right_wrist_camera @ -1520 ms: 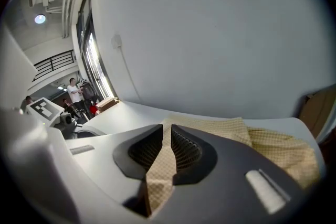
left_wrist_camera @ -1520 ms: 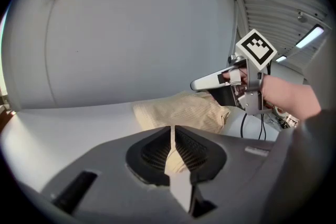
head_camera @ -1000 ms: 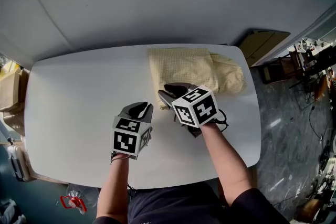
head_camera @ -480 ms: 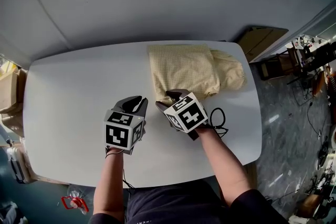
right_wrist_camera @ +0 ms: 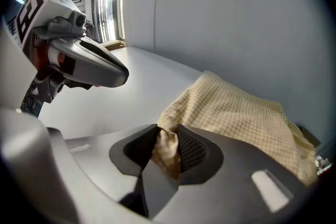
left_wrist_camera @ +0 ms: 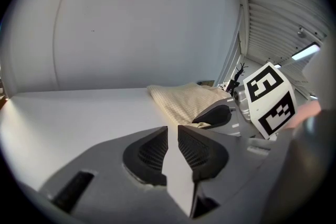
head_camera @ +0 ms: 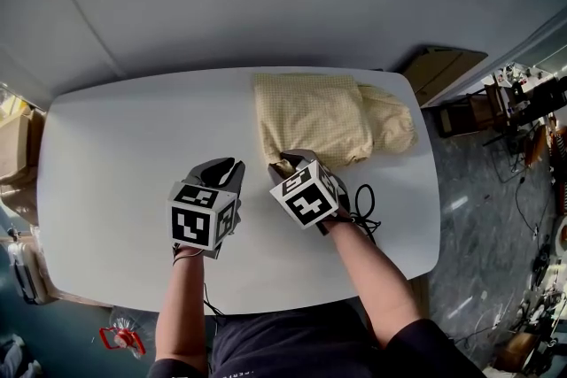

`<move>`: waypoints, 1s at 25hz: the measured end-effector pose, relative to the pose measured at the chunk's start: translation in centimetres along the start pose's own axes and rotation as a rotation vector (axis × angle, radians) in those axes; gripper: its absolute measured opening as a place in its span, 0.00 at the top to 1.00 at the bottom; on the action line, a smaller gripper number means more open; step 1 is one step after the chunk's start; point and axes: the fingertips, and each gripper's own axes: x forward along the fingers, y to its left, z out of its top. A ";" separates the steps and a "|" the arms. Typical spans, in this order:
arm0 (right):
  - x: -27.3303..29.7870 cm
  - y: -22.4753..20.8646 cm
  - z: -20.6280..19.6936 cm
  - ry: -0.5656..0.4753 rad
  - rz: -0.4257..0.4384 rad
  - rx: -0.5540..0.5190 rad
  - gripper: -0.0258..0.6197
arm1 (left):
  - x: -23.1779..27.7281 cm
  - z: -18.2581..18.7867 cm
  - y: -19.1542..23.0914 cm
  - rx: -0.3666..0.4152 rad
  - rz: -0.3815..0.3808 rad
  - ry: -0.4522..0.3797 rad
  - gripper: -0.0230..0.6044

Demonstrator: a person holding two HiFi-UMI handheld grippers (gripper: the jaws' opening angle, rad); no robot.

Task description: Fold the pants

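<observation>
Yellow checked pants (head_camera: 310,115) lie folded at the far right of the white table (head_camera: 124,155). My right gripper (head_camera: 285,164) is at their near left corner. In the right gripper view its jaws have just been closing, and the pads of my right gripper (right_wrist_camera: 167,139) now pinch a bunched fold of the pants (right_wrist_camera: 247,113). My left gripper (head_camera: 229,168) hovers over bare table just left of it, a narrow gap between the jaws and nothing in them (left_wrist_camera: 172,131). The left gripper view shows the pants (left_wrist_camera: 181,99) ahead and the right gripper (left_wrist_camera: 215,114) beside them.
A black cable (head_camera: 365,199) loops on the table by my right wrist. Past the table's far right corner lies a cardboard box (head_camera: 443,71), with cluttered equipment (head_camera: 523,102) on the floor at the right. A plain wall runs behind the table.
My right gripper has tipped down onto the near corner of the pants and taken the fabric between its jaws. My left gripper has shifted slightly left.
</observation>
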 end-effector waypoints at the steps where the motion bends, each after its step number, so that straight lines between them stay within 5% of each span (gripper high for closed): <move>1: -0.1 -0.3 0.0 -0.007 0.004 0.022 0.79 | 0.0 0.0 -0.1 0.002 0.002 0.002 0.86; 4: -0.6 -0.7 0.4 -0.036 0.046 0.100 0.87 | 0.1 0.3 -0.4 0.007 0.009 0.003 0.86; 15: -6.8 -4.3 4.4 -0.298 0.200 0.314 0.88 | 2.8 3.2 -4.4 0.034 0.026 -0.012 0.87; 19: -10.2 -8.1 4.6 -0.436 0.278 0.465 0.89 | 4.6 4.8 -7.2 0.054 0.032 -0.018 0.87; 25: -14.3 -14.8 3.0 -0.541 0.253 0.517 0.89 | 8.0 7.5 -11.6 0.090 0.034 -0.030 0.87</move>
